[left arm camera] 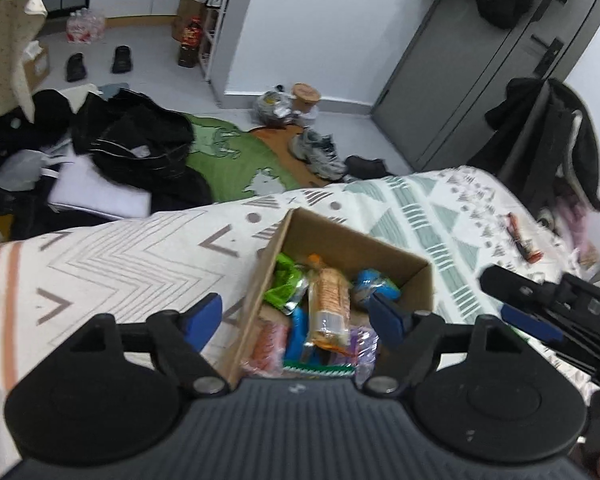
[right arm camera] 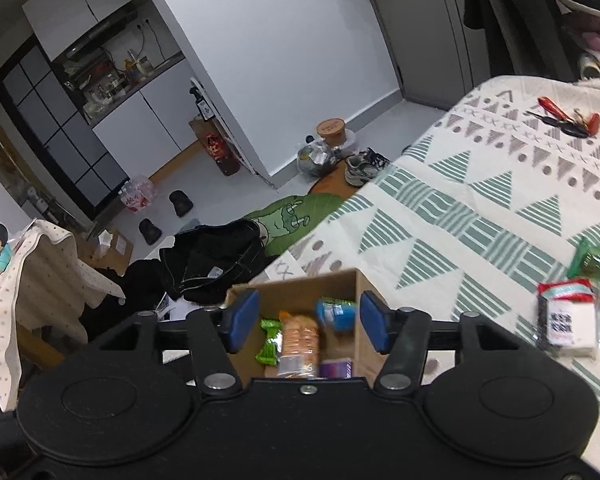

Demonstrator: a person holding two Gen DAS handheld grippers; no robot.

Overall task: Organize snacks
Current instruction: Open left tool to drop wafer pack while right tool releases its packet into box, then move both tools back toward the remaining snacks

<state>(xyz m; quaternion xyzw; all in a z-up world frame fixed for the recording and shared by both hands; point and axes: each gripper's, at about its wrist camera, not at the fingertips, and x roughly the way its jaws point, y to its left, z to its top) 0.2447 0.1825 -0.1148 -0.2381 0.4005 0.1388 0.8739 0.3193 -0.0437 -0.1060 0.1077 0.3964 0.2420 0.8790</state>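
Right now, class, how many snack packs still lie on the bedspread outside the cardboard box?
2 in view: a green pack and, just below it in the right wrist view, a white pack, both right of the box. More may lie out of frame.

box: near end hidden by gripper body | snacks: blurred | keys: too small to tell

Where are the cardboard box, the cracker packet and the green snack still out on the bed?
cardboard box (left arm camera: 352,242), left wrist view, inner far wall.
cracker packet (left arm camera: 331,304), left wrist view, middle of the clear wrapper.
green snack (right arm camera: 592,261), right wrist view, centre of packet.
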